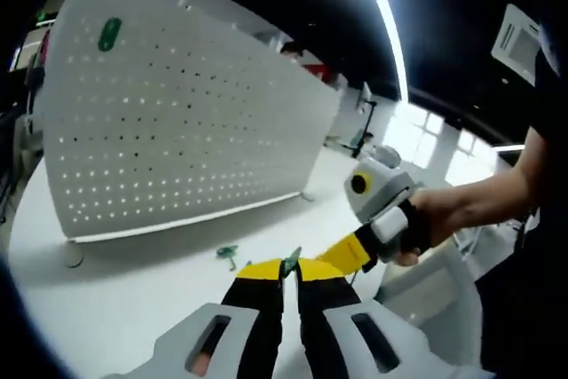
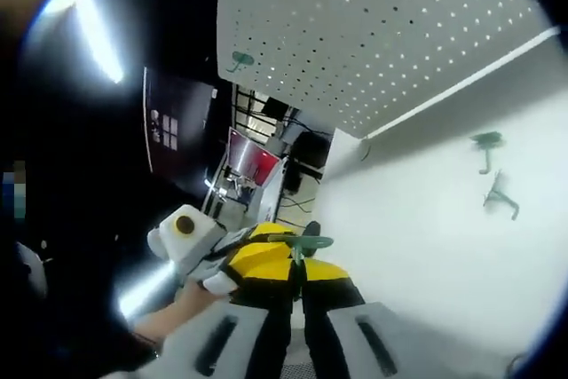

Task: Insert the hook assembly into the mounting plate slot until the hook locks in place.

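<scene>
Left tongs [image 1: 290,274]: I see my jaws closed on a green hook [image 1: 294,257], pinched at the yellow tips.
Right tongs [image 2: 299,253]: my jaws are closed on the same hook [image 2: 306,242]; its green bar lies across their tips.
Meeting: in the left gripper view the right tongs [image 1: 342,255] come in from the right, held by a hand [image 1: 432,224], tip to tip with mine. In the right gripper view the left tongs [image 2: 244,250] come in from the left.
Pegboard [image 1: 177,104]: stands upright on the white table [image 1: 115,299], beyond the left tips; in the right gripper view the pegboard [image 2: 373,24] is well above the tips.
Hung hook [image 1: 109,33]: already on the board, near its far upper corner.
Loose hooks: one [image 1: 228,255] on the table just left of my left tips; two [image 2: 493,175] to the right of my right tips.
</scene>
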`<state>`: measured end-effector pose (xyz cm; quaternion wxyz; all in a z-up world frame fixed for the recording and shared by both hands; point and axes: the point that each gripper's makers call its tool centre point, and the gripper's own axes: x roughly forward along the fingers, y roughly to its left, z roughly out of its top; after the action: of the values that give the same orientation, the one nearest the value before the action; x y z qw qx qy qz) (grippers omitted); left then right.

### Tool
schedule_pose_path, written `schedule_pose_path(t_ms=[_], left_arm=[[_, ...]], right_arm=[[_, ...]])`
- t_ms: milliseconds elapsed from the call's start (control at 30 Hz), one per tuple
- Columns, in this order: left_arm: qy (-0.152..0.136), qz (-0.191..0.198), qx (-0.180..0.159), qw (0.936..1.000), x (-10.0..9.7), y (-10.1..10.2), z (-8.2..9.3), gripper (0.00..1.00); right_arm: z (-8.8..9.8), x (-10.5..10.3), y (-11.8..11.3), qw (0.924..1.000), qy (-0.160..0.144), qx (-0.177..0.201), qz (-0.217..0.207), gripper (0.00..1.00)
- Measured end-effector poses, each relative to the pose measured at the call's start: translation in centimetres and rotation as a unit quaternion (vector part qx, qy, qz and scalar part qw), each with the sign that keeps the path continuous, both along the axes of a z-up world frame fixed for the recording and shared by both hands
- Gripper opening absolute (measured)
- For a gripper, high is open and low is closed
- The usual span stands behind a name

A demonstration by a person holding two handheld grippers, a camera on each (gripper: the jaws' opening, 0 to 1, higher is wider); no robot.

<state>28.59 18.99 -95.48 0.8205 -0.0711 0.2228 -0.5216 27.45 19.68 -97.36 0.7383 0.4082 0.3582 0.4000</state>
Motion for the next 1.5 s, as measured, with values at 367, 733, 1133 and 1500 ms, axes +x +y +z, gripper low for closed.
schedule_pose_path(t_ms=[367,733,1133,1500], left_arm=[[-0.052,-0.044,0.063,0.9957,-0.2,-0.8,0.5,0.01],[-0.039,0.015,0.104,0.9937,2.6,-0.3,0.8,0.01],[0.020,0.065,0.115,0.9910,3.8,0.8,-0.6,0.01],[0.093,0.090,0.109,0.9856,3.4,1.2,-1.2,0.01]], right_arm=[[0.4,-0.1,-0.6,0.9999,0.004,0.016,-0.002,0.00],[1.9,1.3,-2.4,0.9855,-0.125,-0.113,-0.017,0.01],[2.8,1.5,-2.9,0.9374,-0.246,-0.245,-0.021,0.10],[2.8,1.4,-2.5,0.8606,-0.343,-0.377,0.013,0.13]])
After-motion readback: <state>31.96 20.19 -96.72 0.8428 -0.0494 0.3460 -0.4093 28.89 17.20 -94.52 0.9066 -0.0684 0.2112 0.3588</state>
